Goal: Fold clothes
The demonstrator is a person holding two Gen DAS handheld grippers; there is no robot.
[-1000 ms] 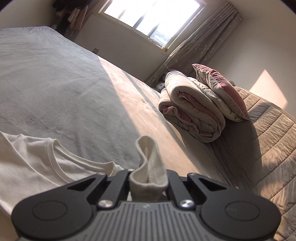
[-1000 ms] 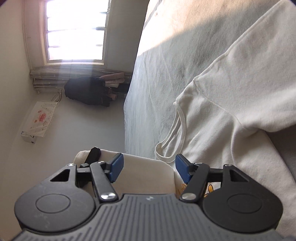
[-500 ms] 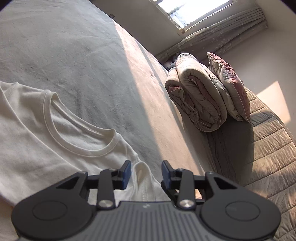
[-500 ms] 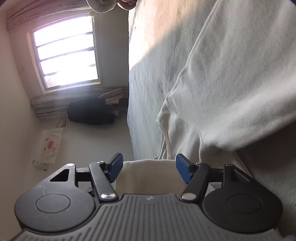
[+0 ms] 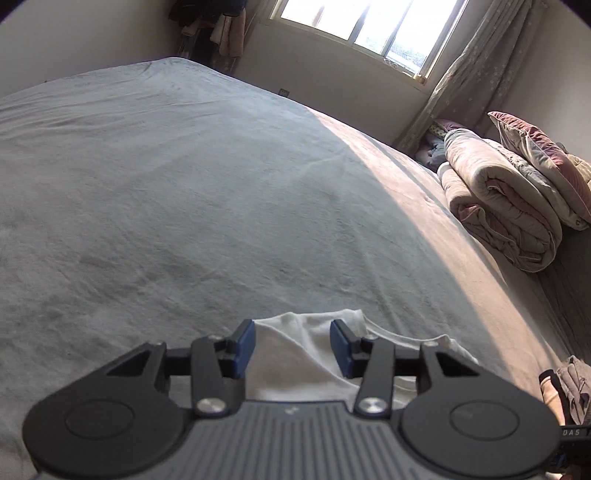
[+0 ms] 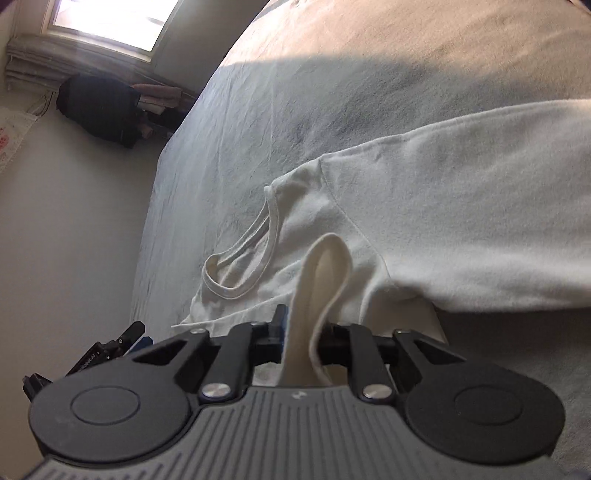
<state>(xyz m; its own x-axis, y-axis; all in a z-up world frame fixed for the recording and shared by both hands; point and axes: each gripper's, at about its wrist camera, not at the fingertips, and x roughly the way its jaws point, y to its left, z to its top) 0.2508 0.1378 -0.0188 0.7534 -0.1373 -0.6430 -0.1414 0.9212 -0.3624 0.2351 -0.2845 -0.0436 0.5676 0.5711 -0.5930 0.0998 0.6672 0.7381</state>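
A white T-shirt lies on the grey bed sheet, its ribbed collar toward the bed's edge. In the right wrist view my right gripper is shut on a fold of the shirt, which stands up in a loop between the jaws. In the left wrist view my left gripper hovers over one corner of the T-shirt. Its jaws are opening and the blue pads stand apart with cloth below them, not pinched.
A rolled quilt and a pillow lie at the bed's right end. A window and a curtain are behind the bed. Dark clothes hang by the wall past the bed's edge.
My left gripper let go of the shirt fold, opened and swung across to a shirt corner. My right gripper rolled, rose a little and shut on a fold of the shirt.
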